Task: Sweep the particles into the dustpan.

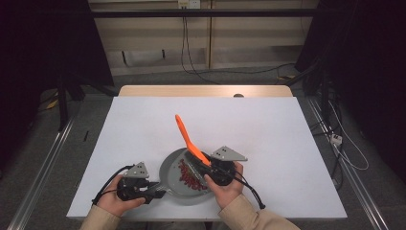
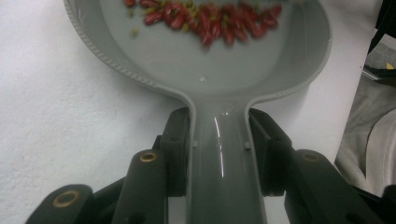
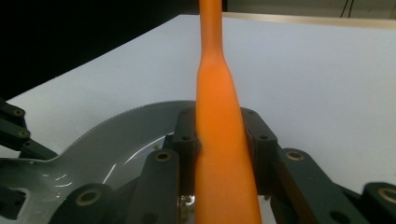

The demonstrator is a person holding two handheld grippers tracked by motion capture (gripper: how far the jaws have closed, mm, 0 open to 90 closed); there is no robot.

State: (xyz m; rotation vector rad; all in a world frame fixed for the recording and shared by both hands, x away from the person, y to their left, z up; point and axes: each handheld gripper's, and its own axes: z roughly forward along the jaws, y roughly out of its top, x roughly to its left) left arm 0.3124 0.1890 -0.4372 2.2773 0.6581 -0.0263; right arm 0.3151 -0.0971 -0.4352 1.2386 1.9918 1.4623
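Two grippers work over one grey pan at the near edge of a white table. From above, the left gripper sits at the lower left, in the person's left hand, and it is clamped on the pan's handle; the left gripper view shows both black jaws pressed against the sides of that handle, just behind the point where it widens into the bowl. The pan rests flat on the table, and a heap of red beans lies inside it, toward the side nearer the right gripper, with a few small pale bits mixed in, a little blurred in the left gripper view. The right gripper, in the right hand, is clenched on an orange spatula, which it holds by the wider part of the shaft, with the jaws tight on either side in the right gripper view. The spatula's thin end slants up and away from the person over the bare table, while its lower end reaches down toward the beans in the pan; I cannot tell whether it touches them. Behind the table the floor carries loose cables.
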